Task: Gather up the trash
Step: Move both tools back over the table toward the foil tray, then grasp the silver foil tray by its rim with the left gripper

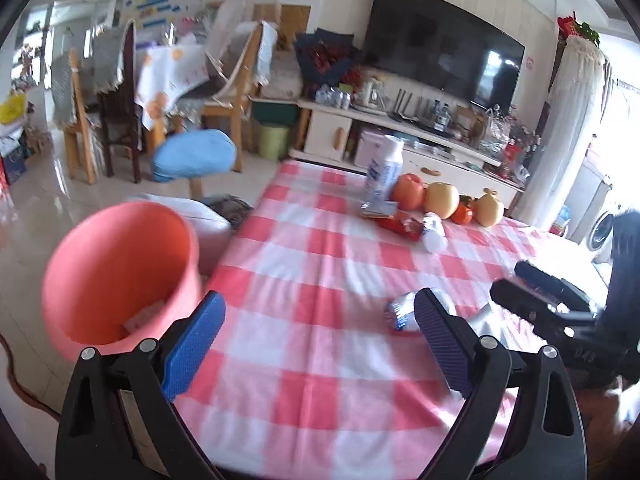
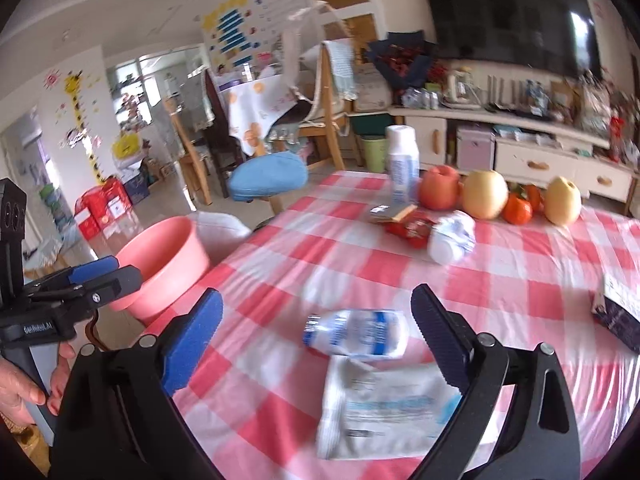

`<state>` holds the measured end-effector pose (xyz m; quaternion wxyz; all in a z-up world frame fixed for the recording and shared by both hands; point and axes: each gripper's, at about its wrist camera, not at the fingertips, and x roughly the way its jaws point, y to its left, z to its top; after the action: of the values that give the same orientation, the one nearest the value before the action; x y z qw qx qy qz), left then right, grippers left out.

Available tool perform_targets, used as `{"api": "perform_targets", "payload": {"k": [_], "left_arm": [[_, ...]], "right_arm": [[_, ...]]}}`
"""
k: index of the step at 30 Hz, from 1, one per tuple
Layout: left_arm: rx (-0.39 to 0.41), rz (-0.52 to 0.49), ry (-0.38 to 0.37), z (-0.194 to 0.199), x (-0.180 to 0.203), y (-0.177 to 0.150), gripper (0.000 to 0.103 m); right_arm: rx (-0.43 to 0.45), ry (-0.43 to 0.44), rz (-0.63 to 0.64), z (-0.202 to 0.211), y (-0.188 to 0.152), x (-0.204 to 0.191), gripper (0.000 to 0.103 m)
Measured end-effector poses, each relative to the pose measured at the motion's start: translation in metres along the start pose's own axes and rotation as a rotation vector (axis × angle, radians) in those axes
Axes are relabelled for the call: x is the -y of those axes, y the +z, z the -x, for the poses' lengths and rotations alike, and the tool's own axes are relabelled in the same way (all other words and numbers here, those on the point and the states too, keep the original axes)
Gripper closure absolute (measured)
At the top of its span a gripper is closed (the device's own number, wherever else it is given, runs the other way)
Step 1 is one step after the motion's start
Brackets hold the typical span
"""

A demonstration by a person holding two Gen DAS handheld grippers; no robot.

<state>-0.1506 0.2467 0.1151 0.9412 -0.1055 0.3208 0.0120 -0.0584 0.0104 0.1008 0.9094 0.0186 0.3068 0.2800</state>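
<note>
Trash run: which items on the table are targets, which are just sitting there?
Job:
- lying small bottle
- flat white packet
- red wrapper
- crumpled white bottle
- pink bin, beside the table

Lying about:
- red apple
- two yellow pears
- oranges
- upright white bottle: full or empty, cannot tell

A lived-in family living room: a big flat television (image 1: 444, 44) hangs above a cream cabinet (image 1: 420, 148) crowded with bottles, wooden dining chairs (image 1: 236, 92) stand draped with cloths, children's stickers (image 2: 236, 28) cover the wall, and fruit (image 2: 484, 194) sits on a red-checked tablecloth (image 1: 320, 280).
</note>
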Motion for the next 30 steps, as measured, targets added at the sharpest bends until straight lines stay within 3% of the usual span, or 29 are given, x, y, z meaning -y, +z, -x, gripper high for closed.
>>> {"api": "perform_targets", "payload": {"k": [7,15,17,20,26,30], "left_arm": [[-0.037,0.039,-0.043,-0.069,0.037,0.043,0.009],[-0.159,0.199,-0.078,-0.210,0.075,0.080,0.009],[-0.192,0.227,-0.047,-0.246,0.084,0.082,0.011],[-0.247,0.284,-0.014,-0.292,0.090,0.086,0.024],[-0.270,0.338,0.024,-0.337,0.094,0.104,0.026],[-0.287,0.309,0.088,-0.353,0.099,0.111,0.026]], "right_arm": [[-0.002,-0.094,-0.092,0.015,0.009,0.078,0.007],[0.059,-0.118,-0.214,0.042,0.016,0.147,0.007],[0.058,-0.123,-0.232,0.045,0.014,0.159,0.007],[0.049,-0.118,-0.263,0.047,0.012,0.173,0.007],[0.033,-0.113,-0.268,0.046,0.008,0.178,0.007],[0.023,-0.090,-0.258,0.045,0.006,0.178,0.007]]}}
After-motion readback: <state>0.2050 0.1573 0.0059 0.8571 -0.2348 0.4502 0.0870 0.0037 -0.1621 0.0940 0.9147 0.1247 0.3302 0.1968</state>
